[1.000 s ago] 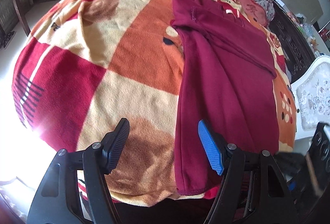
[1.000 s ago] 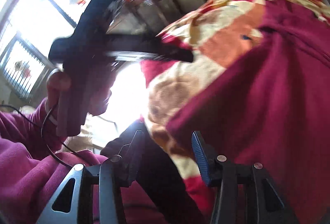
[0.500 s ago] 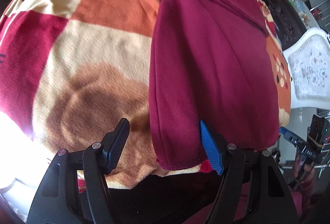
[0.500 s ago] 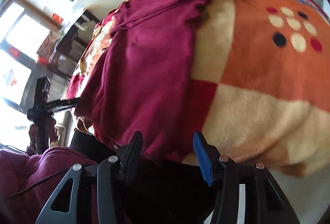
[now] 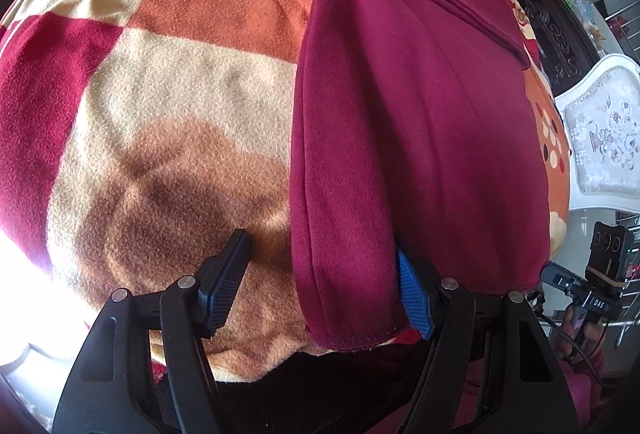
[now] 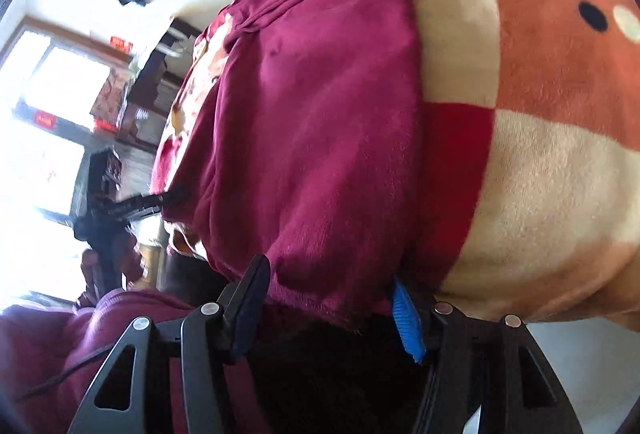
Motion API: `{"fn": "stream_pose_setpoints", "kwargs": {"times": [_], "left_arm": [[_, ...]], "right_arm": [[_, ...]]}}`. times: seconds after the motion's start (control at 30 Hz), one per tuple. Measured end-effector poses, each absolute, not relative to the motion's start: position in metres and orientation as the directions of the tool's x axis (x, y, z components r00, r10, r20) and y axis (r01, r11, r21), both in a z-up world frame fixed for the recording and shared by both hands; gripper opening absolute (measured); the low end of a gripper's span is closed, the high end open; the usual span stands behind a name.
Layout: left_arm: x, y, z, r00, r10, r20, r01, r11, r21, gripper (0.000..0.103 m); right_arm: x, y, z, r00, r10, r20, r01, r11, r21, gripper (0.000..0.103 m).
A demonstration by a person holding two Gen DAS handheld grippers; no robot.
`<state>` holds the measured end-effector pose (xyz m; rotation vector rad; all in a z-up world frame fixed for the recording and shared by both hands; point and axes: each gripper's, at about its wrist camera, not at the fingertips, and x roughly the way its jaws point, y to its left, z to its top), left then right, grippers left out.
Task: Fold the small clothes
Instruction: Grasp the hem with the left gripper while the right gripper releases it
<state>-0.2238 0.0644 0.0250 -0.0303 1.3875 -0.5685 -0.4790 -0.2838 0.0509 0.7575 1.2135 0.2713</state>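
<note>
Maroon fleece, folded lengthwise into a long narrow strip, is what the small maroon garment [image 5: 420, 122] amounts to at this stage: it lies on the fleece blanket with red, orange and cream checks [image 5: 168, 82] that covers the bed, with its near hem at the bed's front edge. The lengthwise folds look done, since both long sides show doubled edges and one sleeve or flap lies folded slantwise across the far end. What seems left is the crosswise fold, bringing the near hem up toward the far end, and perhaps a final tidy.

The garment's long axis runs straight away from the person, from the near edge of the bed toward the pillows at the head. Its hem end points at the person; the collar end, where a pale label shows, points away.

The left gripper [image 5: 320, 286] hovers over the hem's left corner with its jaws wide apart, the blue pad against the cloth's fold and the black pad over bare blanket; nothing is pinched. The right gripper [image 6: 332, 306] straddles the hem's right corner; its jaws have just been opening, the cloth sits between them, and the pads do not press on it. The picture is somewhat blurred there.
</note>
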Motion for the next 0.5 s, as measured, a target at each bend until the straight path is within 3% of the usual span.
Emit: {"fn": "stream_pose_setpoints", "kwargs": {"times": [0.03, 0.1, 0.13, 0.17, 0.27, 0.3, 0.5], "left_arm": [[-0.225, 0.062, 0.024, 0.074, -0.393, -0.917, 0.37, 0.864, -0.341, 0.069], [-0.227, 0.058, 0.026, 0.091, -0.38, -0.921, 0.41, 0.857, -0.313, 0.056], [-0.228, 0.055, 0.026, 0.098, -0.375, -0.922, 0.426, 0.853, -0.302, 0.037], [-0.228, 0.052, 0.025, 0.093, -0.374, -0.923, 0.441, 0.846, -0.299, 0.026], [-0.227, 0.049, 0.027, 0.077, -0.383, -0.921, 0.441, 0.841, -0.313, 0.014], [-0.227, 0.047, 0.032, 0.081, -0.382, -0.921, 0.454, 0.836, -0.307, 0.014], [-0.22, 0.042, 0.078, 0.191, -0.416, -0.889, 0.52, 0.811, -0.268, 0.011]], "right_arm": [[-0.48, -0.284, 0.051, 0.359, 0.572, -0.737, 0.2, 0.724, 0.66, 0.056], [-0.483, -0.283, 0.054, 0.356, 0.54, -0.763, 0.178, 0.762, 0.622, 0.038], [-0.486, -0.283, 0.058, 0.353, 0.504, -0.788, 0.167, 0.795, 0.583, 0.034], [-0.489, -0.284, 0.06, 0.352, 0.486, -0.8, 0.162, 0.81, 0.564, 0.032], [-0.489, -0.282, 0.066, 0.355, 0.471, -0.807, 0.145, 0.826, 0.545, 0.021], [-0.489, -0.281, 0.073, 0.36, 0.473, -0.804, 0.128, 0.829, 0.545, 0.011], [-0.472, -0.281, 0.119, 0.436, 0.496, -0.751, 0.026, 0.827, 0.561, 0.01]]}}
